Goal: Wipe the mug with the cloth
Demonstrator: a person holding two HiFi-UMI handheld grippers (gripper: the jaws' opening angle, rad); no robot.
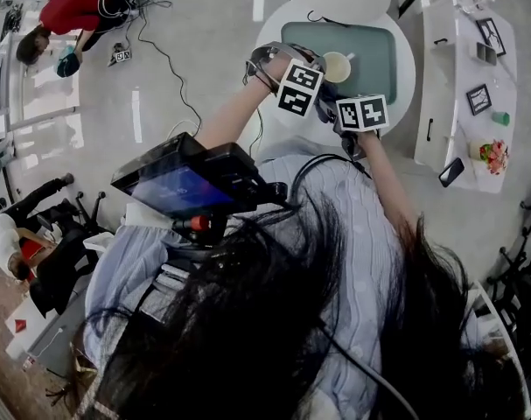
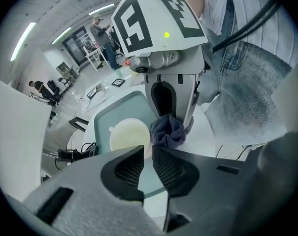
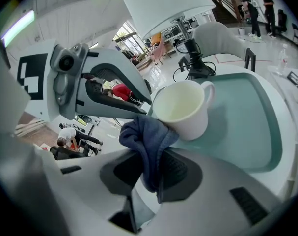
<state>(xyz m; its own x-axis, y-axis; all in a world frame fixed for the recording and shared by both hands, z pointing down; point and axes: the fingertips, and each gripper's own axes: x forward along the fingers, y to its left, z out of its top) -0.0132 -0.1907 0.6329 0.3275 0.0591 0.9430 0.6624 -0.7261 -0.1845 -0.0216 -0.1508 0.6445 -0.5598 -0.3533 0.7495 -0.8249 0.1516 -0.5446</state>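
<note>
On the round white table (image 1: 267, 33), head view: cream mug (image 1: 337, 66) sits on a teal tray (image 1: 379, 64), empty, handle on the side away from the left gripper (image 1: 316, 70). That one comes in from the mug's left, right gripper (image 1: 351, 94) from the near side. Both are tight against the mug.

Left gripper view: mug seen from above, inside pale and plain. Left jaws nearly pressed together, only a narrow slit. The mug's wall runs into that slit at the rim, so they're pinching the mug. Dark blue-grey cloth (image 2: 169, 132) is bunched just beyond the tips, touching the mug's side and hanging from the right gripper's jaws.

Right gripper view: right jaws clamped on the cloth. The wad sticks out past the tips and presses on the mug's outer wall below the rim. Handle sits on the far right.
</note>
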